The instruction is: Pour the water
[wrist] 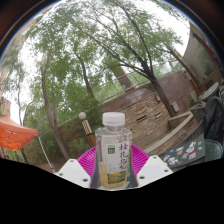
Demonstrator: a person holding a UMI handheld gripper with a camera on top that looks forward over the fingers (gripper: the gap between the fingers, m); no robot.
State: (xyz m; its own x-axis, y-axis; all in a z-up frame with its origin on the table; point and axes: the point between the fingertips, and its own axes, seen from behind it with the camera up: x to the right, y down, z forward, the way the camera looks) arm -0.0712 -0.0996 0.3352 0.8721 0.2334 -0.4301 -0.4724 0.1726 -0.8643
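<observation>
A clear plastic bottle with a white cap and a pale green label stands upright between my gripper's two fingers. The magenta pads press against its sides left and right, so the gripper is shut on the bottle. The bottle's lower part holds a yellowish liquid. Its base is hidden below the fingers. The bottle appears lifted, with trees and sky behind it. No cup or other vessel shows.
Outdoors. Tall trees fill the background, with a brick building and a railing beyond the bottle. An orange canopy is at the left. A dark seated figure or object is at the right.
</observation>
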